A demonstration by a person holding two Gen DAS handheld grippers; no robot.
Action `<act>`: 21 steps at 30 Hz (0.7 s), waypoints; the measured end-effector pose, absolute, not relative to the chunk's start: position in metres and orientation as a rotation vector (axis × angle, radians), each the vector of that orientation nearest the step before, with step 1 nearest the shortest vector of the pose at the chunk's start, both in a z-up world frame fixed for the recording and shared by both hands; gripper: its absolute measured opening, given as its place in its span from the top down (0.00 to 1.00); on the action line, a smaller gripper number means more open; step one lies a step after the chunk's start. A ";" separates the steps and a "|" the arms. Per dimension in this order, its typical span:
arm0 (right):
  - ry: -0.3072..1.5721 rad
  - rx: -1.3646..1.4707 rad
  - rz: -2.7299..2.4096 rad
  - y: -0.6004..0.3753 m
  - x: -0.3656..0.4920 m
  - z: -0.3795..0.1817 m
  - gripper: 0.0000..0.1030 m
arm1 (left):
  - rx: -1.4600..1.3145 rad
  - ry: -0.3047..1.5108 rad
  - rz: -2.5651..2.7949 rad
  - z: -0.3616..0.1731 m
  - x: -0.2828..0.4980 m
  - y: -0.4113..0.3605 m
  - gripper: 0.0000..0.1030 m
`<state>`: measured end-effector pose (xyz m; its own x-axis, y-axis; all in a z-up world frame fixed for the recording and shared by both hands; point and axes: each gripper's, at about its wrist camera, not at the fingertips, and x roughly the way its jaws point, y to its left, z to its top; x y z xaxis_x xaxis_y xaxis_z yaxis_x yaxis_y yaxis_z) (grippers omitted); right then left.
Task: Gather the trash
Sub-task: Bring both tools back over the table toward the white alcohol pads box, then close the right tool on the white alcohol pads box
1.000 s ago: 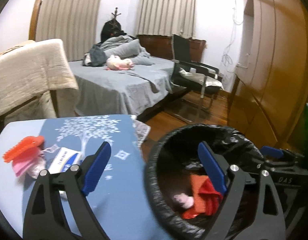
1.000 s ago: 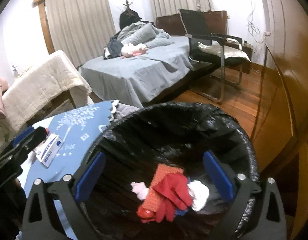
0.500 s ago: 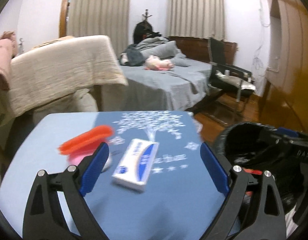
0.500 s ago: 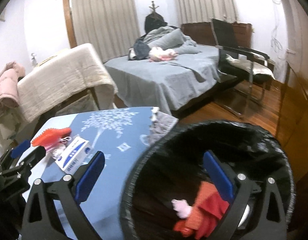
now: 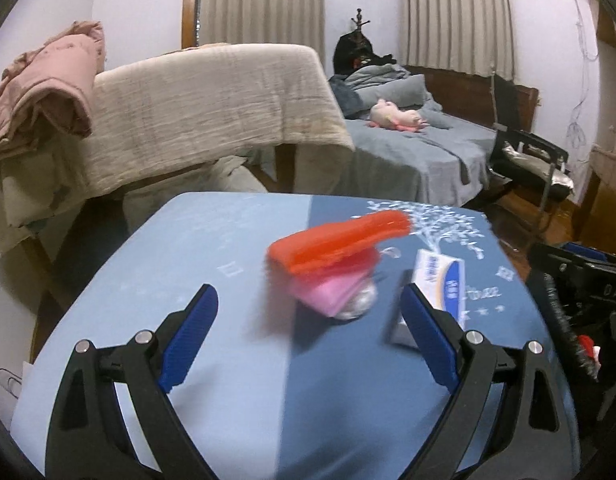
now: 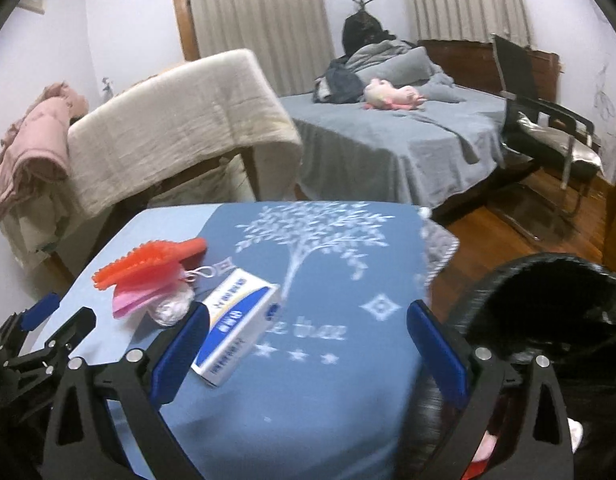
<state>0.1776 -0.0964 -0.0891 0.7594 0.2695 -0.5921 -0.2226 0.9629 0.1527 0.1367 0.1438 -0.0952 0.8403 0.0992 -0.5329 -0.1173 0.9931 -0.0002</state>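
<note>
Orange plastic piece (image 5: 339, 242) sits on top of a small pile on the blue counter (image 5: 212, 240): pink folded stuff (image 5: 331, 292) under it, a crinkly clear wad (image 5: 357, 304) at the bottom. White-and-blue box (image 6: 238, 326) lies just right of the pile; black-lined bin (image 6: 547, 312) stands off the counter's right edge.

Your left gripper (image 5: 308, 336) is spread wide and empty, lined up near the pile. Right gripper (image 6: 308, 344) is equally wide and empty, its left finger in front of the box.

Handling, my guess:
- all of it is light
- the orange piece looks stiff with a toothed edge; pinch it across the flat body
- pink and clear bits look soft, will crush and may slip, so close fully
- box is stiff card; take it across the narrow sides

Left view is motion-blurred, so the pile's stacking is uncertain.
</note>
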 end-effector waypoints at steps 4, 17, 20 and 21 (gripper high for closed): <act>0.675 0.049 0.292 -0.067 0.183 -0.102 0.06 | -0.038 0.567 0.137 -0.102 0.136 0.157 0.13; 0.765 -0.043 0.322 -0.003 0.197 -0.138 0.06 | -0.089 0.587 0.207 -0.113 0.137 0.198 0.13; 0.798 -0.083 0.307 0.000 0.200 -0.146 0.06 | -0.100 0.590 0.203 -0.115 0.138 0.197 0.13; 0.807 -0.089 0.303 -0.001 0.200 -0.148 0.06 | -0.102 0.591 0.200 -0.116 0.139 0.196 0.13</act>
<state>0.2004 -0.0006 -0.1478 0.6513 0.2324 -0.7224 -0.3001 0.9532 0.0361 0.1386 0.1960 -0.1159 0.8117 0.1583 -0.5622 -0.2164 0.9756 -0.0378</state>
